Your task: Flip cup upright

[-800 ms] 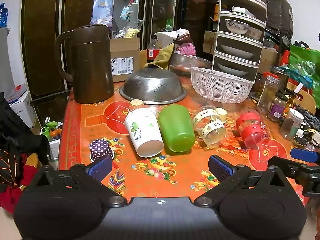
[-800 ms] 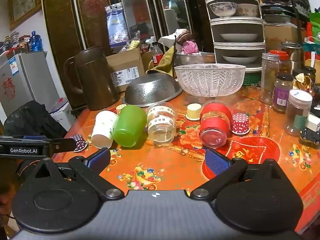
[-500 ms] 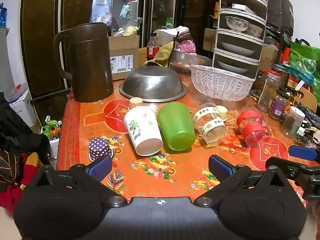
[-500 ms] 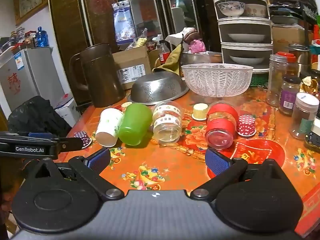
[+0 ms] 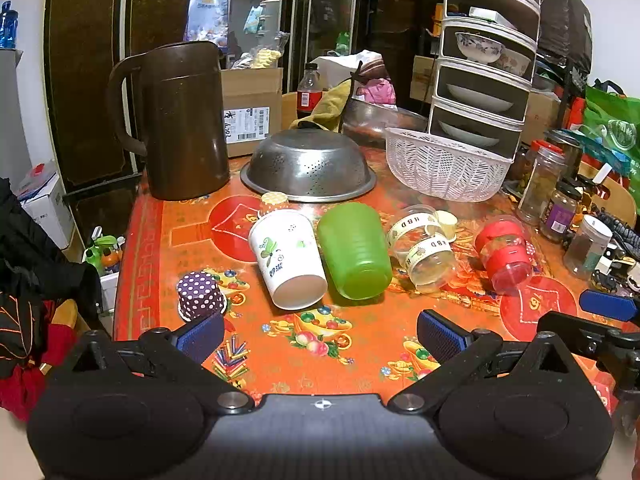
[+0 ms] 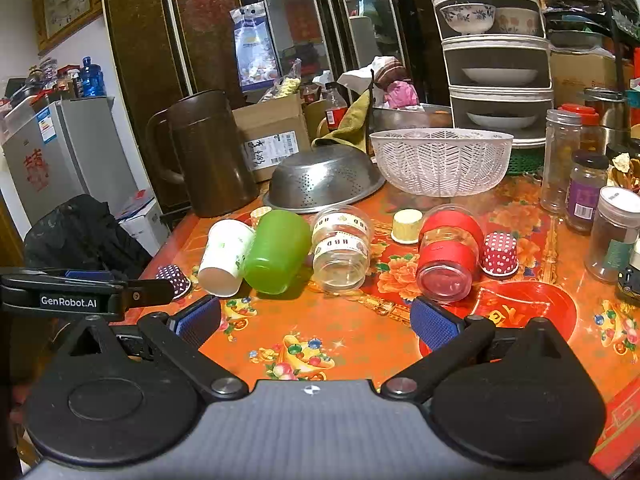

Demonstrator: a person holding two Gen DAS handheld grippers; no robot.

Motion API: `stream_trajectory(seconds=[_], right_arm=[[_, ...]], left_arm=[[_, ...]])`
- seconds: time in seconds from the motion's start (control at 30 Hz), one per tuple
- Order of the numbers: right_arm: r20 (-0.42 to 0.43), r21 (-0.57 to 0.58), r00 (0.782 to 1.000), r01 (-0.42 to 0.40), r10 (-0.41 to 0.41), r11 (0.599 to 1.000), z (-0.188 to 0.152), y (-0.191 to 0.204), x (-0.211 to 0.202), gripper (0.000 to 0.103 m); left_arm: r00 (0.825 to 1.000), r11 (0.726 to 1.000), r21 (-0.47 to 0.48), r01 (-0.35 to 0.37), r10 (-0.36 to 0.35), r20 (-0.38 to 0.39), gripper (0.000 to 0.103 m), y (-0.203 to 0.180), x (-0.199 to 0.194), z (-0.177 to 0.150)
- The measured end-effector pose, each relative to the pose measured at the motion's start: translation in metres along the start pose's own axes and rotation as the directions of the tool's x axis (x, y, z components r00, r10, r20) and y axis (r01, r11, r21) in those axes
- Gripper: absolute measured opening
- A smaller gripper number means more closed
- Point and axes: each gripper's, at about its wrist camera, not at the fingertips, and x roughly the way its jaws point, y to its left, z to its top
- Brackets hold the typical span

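Several cups lie on their sides in a row on the orange table (image 5: 360, 356): a white paper cup (image 5: 288, 258) (image 6: 225, 256), a green plastic cup (image 5: 354, 250) (image 6: 276, 250), a clear cup with printed bands (image 5: 422, 250) (image 6: 342, 250) and a clear cup with red bands (image 5: 504, 252) (image 6: 448, 258). Their mouths face me. My left gripper (image 5: 320, 334) is open and empty, short of the white and green cups. My right gripper (image 6: 316, 322) is open and empty, short of the clear cups.
A brown jug (image 5: 180, 120) stands at the back left, beside an overturned steel colander (image 5: 308, 166) and a white basket (image 5: 444, 170). Spice jars (image 6: 580, 184) line the right side. Small dotted paper cups (image 5: 200, 294) (image 6: 498, 254) sit upside down on the table.
Both grippers have drifted slightly, so the cups sit a little differently in view. The cups have not moved and both grippers stay open.
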Motion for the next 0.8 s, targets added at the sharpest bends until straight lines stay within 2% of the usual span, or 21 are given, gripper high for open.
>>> stream_trajectory(seconds=[0.8], right_arm=[[-0.008,0.002,1.0,-0.01,0.01,1.0,-0.0003,-0.0011,-0.0017,0.102]], left_arm=[[1.0,1.0,0.01,-0.008,0.008,-0.011,0.103,-0.0073,0.0,-0.0029]])
